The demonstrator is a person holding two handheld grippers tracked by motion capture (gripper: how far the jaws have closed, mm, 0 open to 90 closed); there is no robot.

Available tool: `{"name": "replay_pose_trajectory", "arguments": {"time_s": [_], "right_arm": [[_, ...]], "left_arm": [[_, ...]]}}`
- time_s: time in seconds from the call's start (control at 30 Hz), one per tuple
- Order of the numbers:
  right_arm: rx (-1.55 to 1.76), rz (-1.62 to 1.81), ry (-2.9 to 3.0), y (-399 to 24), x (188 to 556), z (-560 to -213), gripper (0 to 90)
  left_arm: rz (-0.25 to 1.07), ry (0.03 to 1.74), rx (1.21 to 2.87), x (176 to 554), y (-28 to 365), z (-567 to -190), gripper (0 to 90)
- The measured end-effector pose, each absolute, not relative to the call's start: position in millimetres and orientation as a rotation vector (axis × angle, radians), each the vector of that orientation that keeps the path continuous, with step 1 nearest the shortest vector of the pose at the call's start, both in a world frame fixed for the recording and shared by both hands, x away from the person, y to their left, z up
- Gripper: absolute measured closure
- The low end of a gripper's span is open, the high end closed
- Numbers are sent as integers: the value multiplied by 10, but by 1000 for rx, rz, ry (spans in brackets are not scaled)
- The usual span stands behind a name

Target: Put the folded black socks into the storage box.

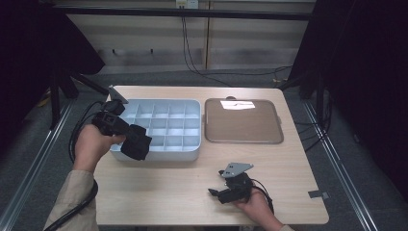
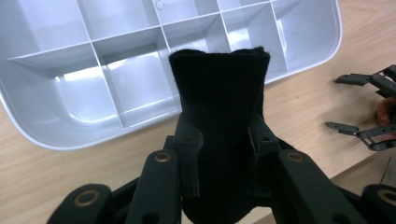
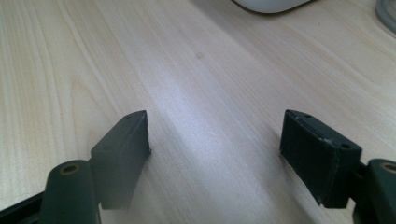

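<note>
On the pale wooden table point(image 1: 192, 192) we see the left gripper point(image 2: 219, 135) pinching a black sock point(image 2: 219, 107) over the near-left corner of the light-blue divided organizer point(image 1: 183, 153), while the right gripper point(image 3: 215, 154) rests with jaws spread and empty. We judge the sock light, soft and limp, so it is best held at mid-body, as here. We find no legible brand, label or writing.

No readable text, labels, brands or numbers anywhere. Only candidate is a small embossed circle mark point(image 2: 160, 4) on the floor of the grey divided tray point(image 2: 56, 140), ahead of the left gripper's jaws; no characters legible in it.
</note>
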State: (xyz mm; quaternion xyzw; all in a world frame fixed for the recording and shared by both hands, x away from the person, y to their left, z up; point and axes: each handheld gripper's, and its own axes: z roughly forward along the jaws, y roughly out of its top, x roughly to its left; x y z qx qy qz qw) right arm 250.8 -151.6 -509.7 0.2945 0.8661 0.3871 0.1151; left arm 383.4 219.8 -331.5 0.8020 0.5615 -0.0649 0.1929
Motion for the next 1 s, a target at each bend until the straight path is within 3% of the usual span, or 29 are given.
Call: {"name": "replay_pose_trajectory", "arguments": {"time_s": [1.0], "right_arm": [[864, 1134, 2538, -1518, 2505, -5097, 238]], "left_arm": [[-111, 1643, 2237, 4040, 2387, -3393, 709]]}}
